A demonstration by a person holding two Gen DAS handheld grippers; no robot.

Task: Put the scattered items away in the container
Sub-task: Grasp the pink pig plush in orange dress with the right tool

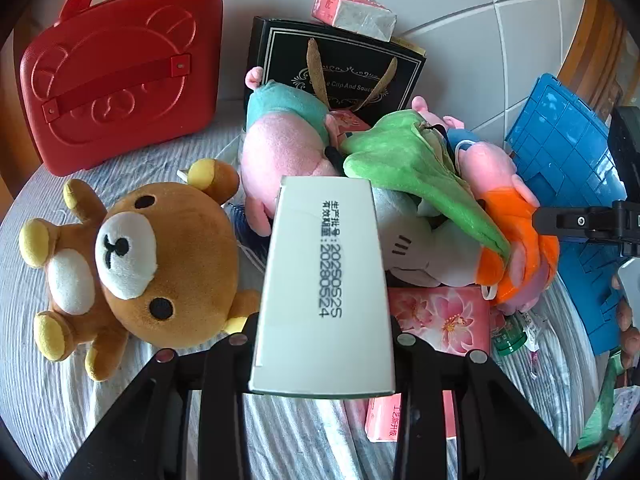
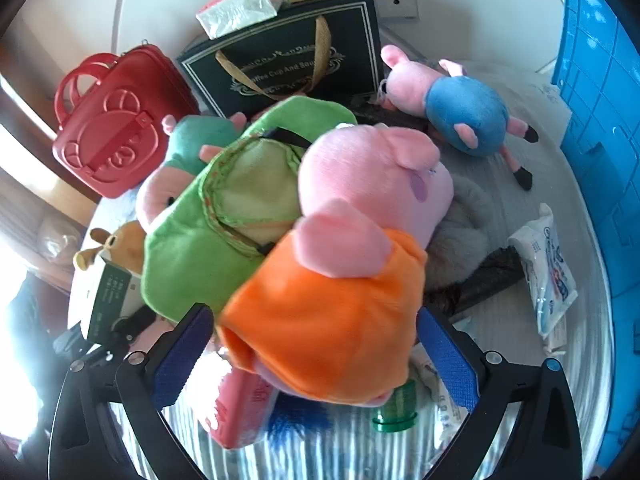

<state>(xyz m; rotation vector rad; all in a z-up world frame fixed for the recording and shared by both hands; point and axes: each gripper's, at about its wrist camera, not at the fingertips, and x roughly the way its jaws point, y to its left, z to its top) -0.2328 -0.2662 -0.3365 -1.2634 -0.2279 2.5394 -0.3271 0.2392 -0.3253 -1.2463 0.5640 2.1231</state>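
Black fingers (image 1: 224, 380) with silver screws; others (image 2: 448, 360) blue-padded.

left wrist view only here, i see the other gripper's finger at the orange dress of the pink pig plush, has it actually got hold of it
Observer: It looks so. The right gripper has a blue pad pressed against each side of the pink pig plush in the orange dress.
Operator: ok, anything further right that i'm missing
Observer: A white plastic packet with blue print lies on the bed beside the blue plastic crate.
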